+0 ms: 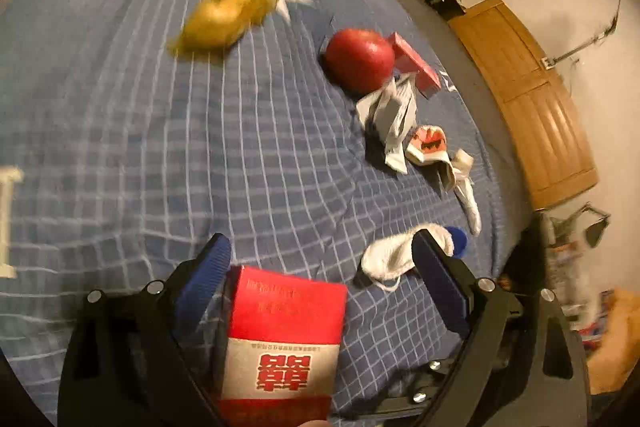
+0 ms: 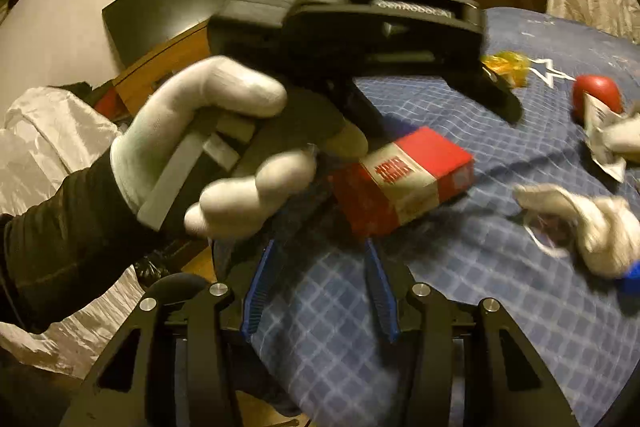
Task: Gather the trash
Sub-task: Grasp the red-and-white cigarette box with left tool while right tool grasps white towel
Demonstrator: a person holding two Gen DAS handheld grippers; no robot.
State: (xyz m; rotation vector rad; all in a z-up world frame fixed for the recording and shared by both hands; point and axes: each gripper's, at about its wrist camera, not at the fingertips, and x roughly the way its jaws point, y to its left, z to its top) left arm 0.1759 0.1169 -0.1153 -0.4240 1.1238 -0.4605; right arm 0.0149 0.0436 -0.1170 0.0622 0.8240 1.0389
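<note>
Straddling the red-and-white cardboard box [image 1: 280, 335] lying on the blue checked bedspread [image 1: 160, 131], my left claw [image 1: 320, 267] gapes wide, gripping nothing, so I'd centre both pads before squeezing, while my half-closed right claw [image 2: 320, 291] waits empty.

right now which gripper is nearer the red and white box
Left. The left gripper has the red and white box between its open fingers; the right gripper sits short of it, nothing between its fingers.

Bed [image 1: 120, 131] with scattered items.
Blue checked cover bearing a yellow wrapper [image 1: 224, 15], a red apple [image 1: 358, 61] touching a pink box [image 1: 416, 67], crumpled paper [image 1: 390, 119], a torn wrapper [image 1: 430, 147], a white sock [image 1: 394, 255] and a red carton [image 2: 404, 179].
</note>
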